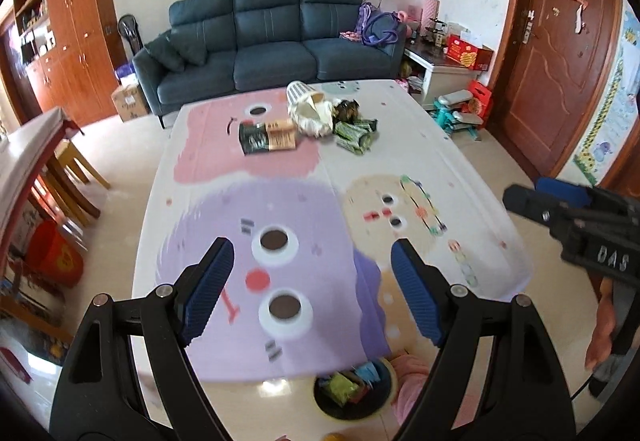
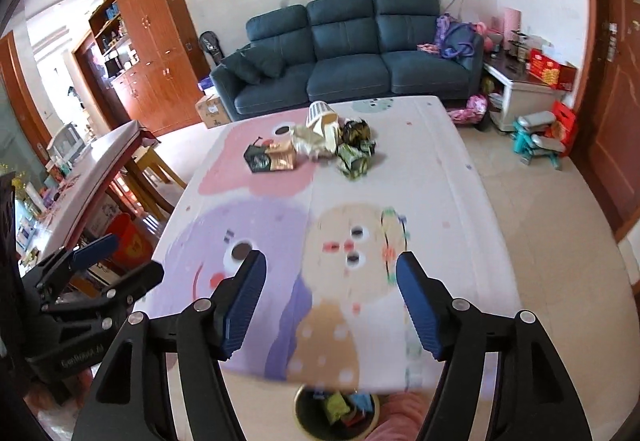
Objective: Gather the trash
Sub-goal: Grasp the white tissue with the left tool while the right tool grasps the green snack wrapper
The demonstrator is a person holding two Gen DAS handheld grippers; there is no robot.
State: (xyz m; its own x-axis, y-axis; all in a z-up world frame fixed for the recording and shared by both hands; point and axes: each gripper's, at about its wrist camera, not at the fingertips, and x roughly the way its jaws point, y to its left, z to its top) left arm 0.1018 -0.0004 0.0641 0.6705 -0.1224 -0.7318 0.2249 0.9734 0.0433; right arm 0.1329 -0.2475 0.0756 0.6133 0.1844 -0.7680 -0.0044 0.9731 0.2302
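Below, the bin (image 1: 352, 395) holds wrappers (image 1: 342, 389); both grippers' fingers (image 1: 210, 289) spread wide, empty.

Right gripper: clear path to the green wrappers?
Probably yes. The right gripper is open and empty, with bare tablecloth between it and the green wrappers at the far end.

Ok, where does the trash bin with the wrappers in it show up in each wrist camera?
Left wrist: trash bin at bottom centre, on the floor below the table's near edge.
Right wrist: trash bin at bottom centre, again just below the table edge.
Shared landmark: the blue sofa behind the table.
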